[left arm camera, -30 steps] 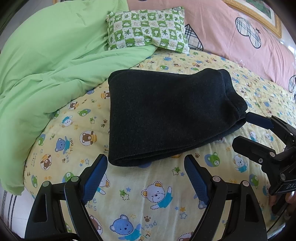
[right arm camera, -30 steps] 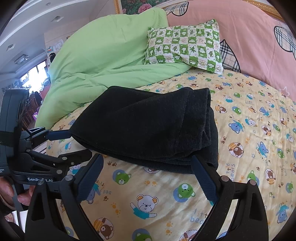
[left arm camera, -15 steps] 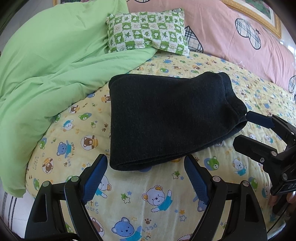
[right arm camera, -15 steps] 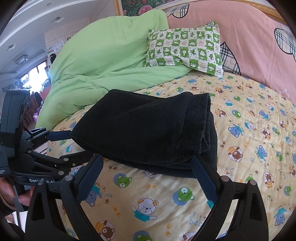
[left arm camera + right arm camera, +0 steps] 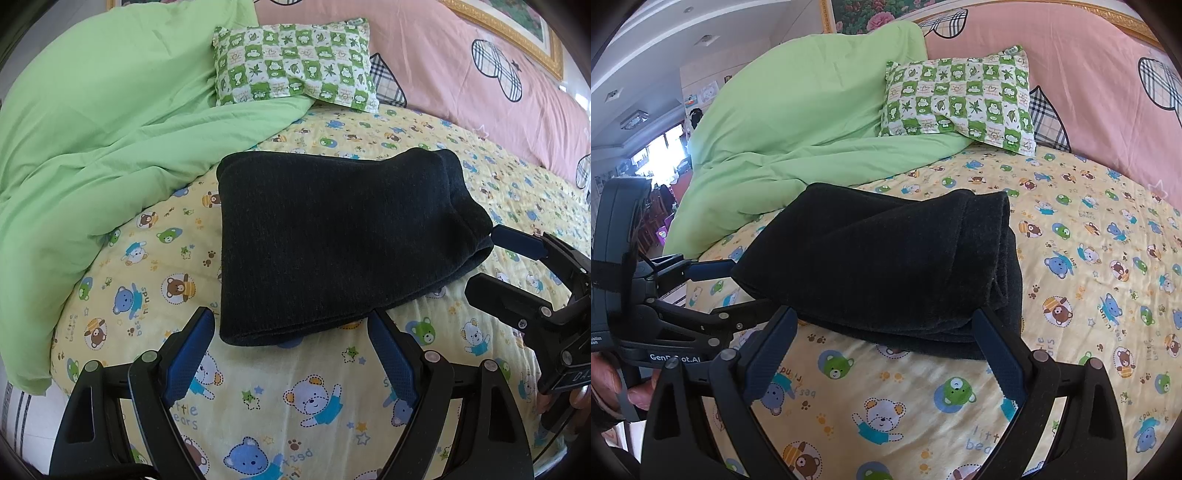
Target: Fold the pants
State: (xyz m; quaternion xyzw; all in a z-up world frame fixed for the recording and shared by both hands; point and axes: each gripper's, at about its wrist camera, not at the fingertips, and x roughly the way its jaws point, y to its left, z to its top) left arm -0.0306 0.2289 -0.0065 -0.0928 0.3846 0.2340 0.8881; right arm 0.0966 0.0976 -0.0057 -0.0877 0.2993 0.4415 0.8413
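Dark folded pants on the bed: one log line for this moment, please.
dark charcoal knit pants: folded, flat on yellow bear-print sheet | left gripper: open, empty | right gripper: open, empty

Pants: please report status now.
Left gripper open, empty. Right gripper open, empty. Pants folded, flat on bed sheet. Nothing blocking.

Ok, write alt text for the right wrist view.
Dark folded pants lie on a yellow bear-print bedsheet, just beyond the open right tongs. The left tongs, also open, reach in at the left, and a green duvet and checked pillow sit behind.
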